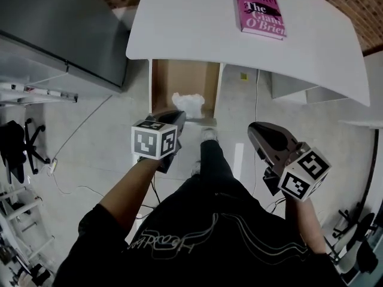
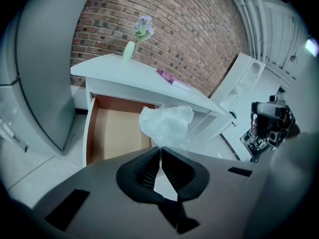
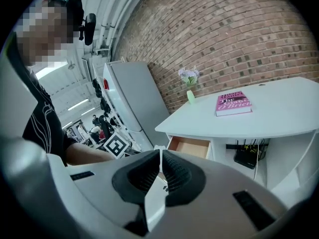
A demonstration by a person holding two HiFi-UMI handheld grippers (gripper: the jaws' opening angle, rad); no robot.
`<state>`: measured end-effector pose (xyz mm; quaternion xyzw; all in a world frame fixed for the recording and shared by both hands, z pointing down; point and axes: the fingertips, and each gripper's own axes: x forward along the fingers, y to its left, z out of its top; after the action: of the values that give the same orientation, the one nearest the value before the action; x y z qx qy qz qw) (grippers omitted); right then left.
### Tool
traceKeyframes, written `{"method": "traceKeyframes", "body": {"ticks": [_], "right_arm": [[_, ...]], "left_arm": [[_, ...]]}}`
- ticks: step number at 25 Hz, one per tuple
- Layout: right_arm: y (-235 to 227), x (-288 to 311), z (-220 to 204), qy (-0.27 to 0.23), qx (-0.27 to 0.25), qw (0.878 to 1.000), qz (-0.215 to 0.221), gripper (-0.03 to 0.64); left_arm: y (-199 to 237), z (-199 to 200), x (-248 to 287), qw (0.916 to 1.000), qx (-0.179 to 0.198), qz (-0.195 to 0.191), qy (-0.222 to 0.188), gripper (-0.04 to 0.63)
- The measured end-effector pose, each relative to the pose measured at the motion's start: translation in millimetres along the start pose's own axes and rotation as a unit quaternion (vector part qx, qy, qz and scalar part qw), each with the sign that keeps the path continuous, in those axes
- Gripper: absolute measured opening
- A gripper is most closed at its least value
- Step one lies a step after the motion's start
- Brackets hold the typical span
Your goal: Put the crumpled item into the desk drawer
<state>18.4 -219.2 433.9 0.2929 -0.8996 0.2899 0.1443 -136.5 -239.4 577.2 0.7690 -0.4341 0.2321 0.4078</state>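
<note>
Black ribbed pads [image 2: 145, 172] of the left gripper [image 2: 160, 151] are seen pressed together on a thin tail of the crumpled item [image 2: 167, 125], a white, filmy wad that is held out past the jaw tips. In the left gripper view the wad is set against the right wall of the open drawer [image 2: 112, 133]. In the head view it is shown over the drawer's front end, just ahead of the marker cube [image 1: 155, 140]. Whether the wad touches the drawer floor cannot be told.

The right gripper [image 3: 160, 152] is shut with nothing between its jaws. It is held well apart from the drawer, to the right of the person's leg [image 1: 215, 163] in the head view.

The drawer's bare wooden inside is shown by all three views, pulled out from under the white desk [image 1: 209, 37]. A pink book [image 1: 260, 11] lies flat near the desk's far edge.

A pale green vase with lilac flowers [image 2: 130, 48] stands at the desk's far end against the brick wall [image 2: 199, 34]. It is caught only by the two gripper views.

Dark cables and a small box [image 3: 246, 156] under the desk are shown only in the right gripper view. A grey cabinet [image 1: 60, 31] stands left of the desk.
</note>
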Motion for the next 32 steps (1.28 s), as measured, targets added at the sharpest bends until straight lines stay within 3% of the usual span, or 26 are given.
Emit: {"method": "traceKeyframes", "body": {"ticks": [10,19,23,32], "right_arm": [[-73.2,57.0,-16.0,0.070,0.022,0.997,0.027,0.046],[-102.5,92.3,-46.0,0.127,0.045,0.989,0.060,0.046],[-109.6,102.4,-59.5,0.146,0.048,0.986,0.066,0.046],[-127.4,111.6,-70.8,0.163,0.059,0.982,0.070,0.046]], "left_arm": [[67.9,-10.8,91.9,0.9960,0.001,0.053,0.072,0.031],[108.7,-35.3,155.5,0.9857,-0.008,0.057,0.158,0.031],[126.2,-40.7,175.5,0.9807,-0.022,0.065,0.183,0.032],[149.5,-54.9,208.2,0.9683,-0.016,0.068,0.240,0.032]]}}
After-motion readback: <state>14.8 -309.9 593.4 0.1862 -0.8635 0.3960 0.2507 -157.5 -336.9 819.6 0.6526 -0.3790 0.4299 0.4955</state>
